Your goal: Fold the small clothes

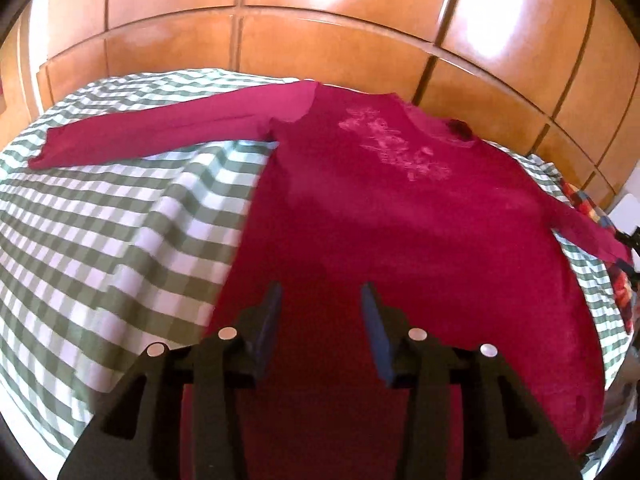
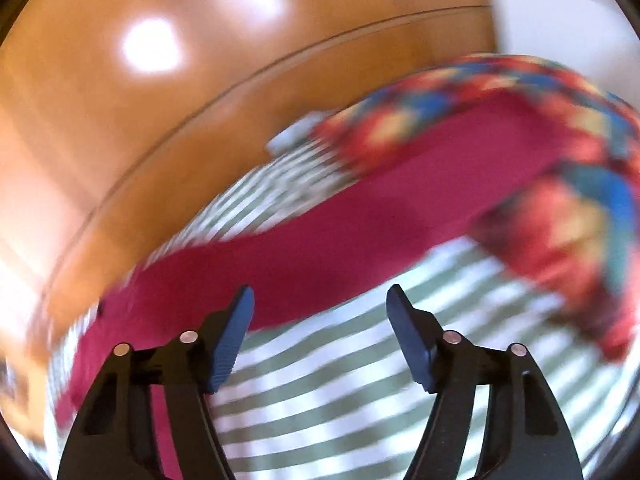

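Observation:
A magenta long-sleeved top (image 1: 400,232) lies spread flat on a green-and-white checked cloth (image 1: 100,240), with a pale print (image 1: 396,144) on its chest. One sleeve (image 1: 160,136) stretches out to the left. My left gripper (image 1: 320,292) hovers over the top's lower body, jaws apart and nothing pinched between them. In the blurred right wrist view the other sleeve (image 2: 360,224) runs diagonally across the checked cloth (image 2: 340,400). My right gripper (image 2: 320,294) stands open just in front of that sleeve, with its left fingertip (image 2: 240,312) over the sleeve's edge.
Glossy wooden panels (image 1: 320,8) rise right behind the bed. A red, blue and yellow patterned fabric (image 2: 540,208) lies bunched at the end of the right sleeve and also shows as a patterned fabric (image 1: 588,204) at the right edge of the left wrist view.

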Available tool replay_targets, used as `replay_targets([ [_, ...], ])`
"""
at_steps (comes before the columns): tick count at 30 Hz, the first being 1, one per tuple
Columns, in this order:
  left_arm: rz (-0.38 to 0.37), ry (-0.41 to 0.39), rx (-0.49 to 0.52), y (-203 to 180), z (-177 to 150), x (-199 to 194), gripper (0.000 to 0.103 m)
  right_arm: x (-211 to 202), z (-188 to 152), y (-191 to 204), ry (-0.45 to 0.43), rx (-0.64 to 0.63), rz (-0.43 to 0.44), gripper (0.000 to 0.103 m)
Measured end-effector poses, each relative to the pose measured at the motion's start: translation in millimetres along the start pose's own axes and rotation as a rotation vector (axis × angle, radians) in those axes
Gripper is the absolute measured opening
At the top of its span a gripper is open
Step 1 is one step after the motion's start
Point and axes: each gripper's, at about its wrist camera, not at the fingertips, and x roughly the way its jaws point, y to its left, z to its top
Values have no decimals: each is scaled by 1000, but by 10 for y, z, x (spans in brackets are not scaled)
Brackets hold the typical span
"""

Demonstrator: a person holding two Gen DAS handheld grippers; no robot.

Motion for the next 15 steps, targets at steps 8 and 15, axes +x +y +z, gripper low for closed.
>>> replay_targets([
  [8,-34,23,33,-322,27,91,46,271,460,-807,45,203,-79,59],
  [15,-30,70,73,-428,-7,185,47,314,716,-396,61,43,-114,7],
])
